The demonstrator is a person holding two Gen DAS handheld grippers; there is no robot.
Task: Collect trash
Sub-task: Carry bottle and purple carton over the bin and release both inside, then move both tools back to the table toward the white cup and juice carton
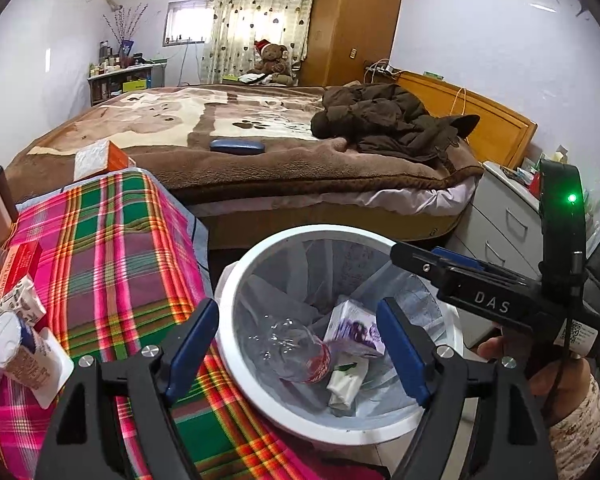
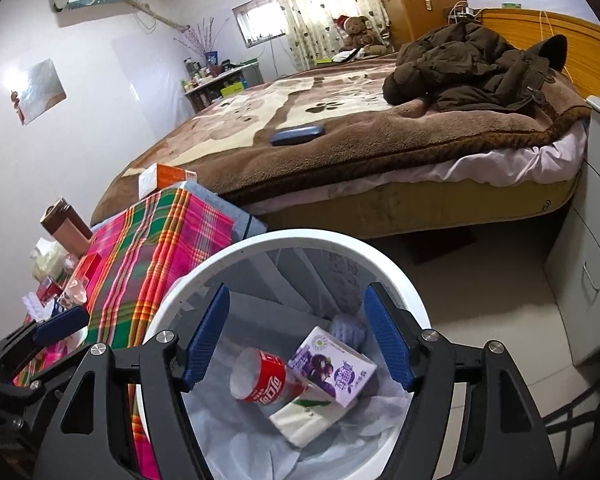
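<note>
Both tongs [image 1: 300, 344] [image 2: 296, 340] open, empty, above bin [image 2: 260, 240]; carton [image 2: 336, 368], bottle [image 2: 264, 380] below inside.

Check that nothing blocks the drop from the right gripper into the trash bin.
Nothing visible does. The right gripper hangs open over the trash bin, its mouth uncovered; a bottle and a purple carton already lie inside.
</note>
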